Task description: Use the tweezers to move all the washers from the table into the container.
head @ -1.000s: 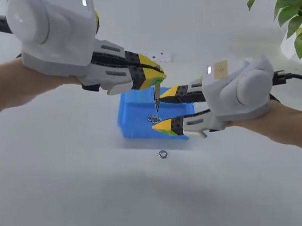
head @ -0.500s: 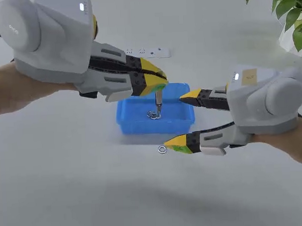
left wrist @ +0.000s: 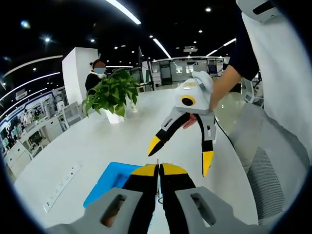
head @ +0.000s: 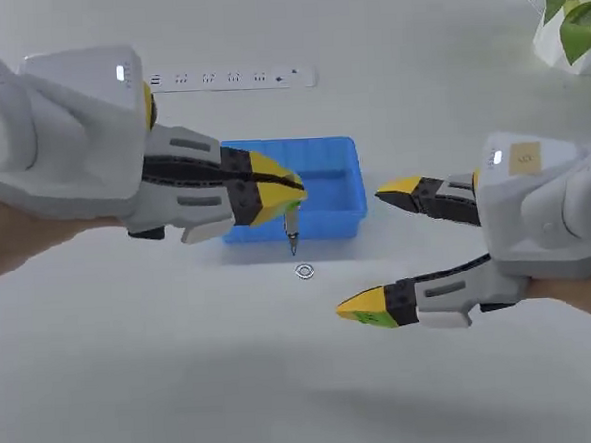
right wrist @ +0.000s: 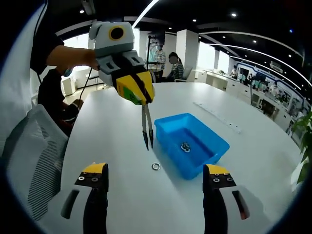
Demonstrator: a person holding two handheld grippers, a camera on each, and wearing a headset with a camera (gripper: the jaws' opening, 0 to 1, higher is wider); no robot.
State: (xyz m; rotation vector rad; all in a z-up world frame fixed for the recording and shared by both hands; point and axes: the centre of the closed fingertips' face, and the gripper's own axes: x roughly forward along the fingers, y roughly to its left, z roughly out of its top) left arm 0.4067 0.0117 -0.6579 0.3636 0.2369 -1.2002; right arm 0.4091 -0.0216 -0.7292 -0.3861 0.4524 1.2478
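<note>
On the white worktop (head: 135,366), one washer sitting outside the blue bin

Left hand-held gripper (head: 296,190) has its yellow-tipped jaws pinched tight on the thin metal tweezers (head: 292,231). They hang point-down just in front of the blue container (head: 338,175), tips close to a small silver ring washer (head: 304,271) lying flat on the worktop. A couple more washers (right wrist: 185,146) are already in the container. Right hand-held gripper (head: 358,248) is off to the side, jaws spread wide, holding nothing. White power strip (head: 232,79) lies behind the container.
</note>
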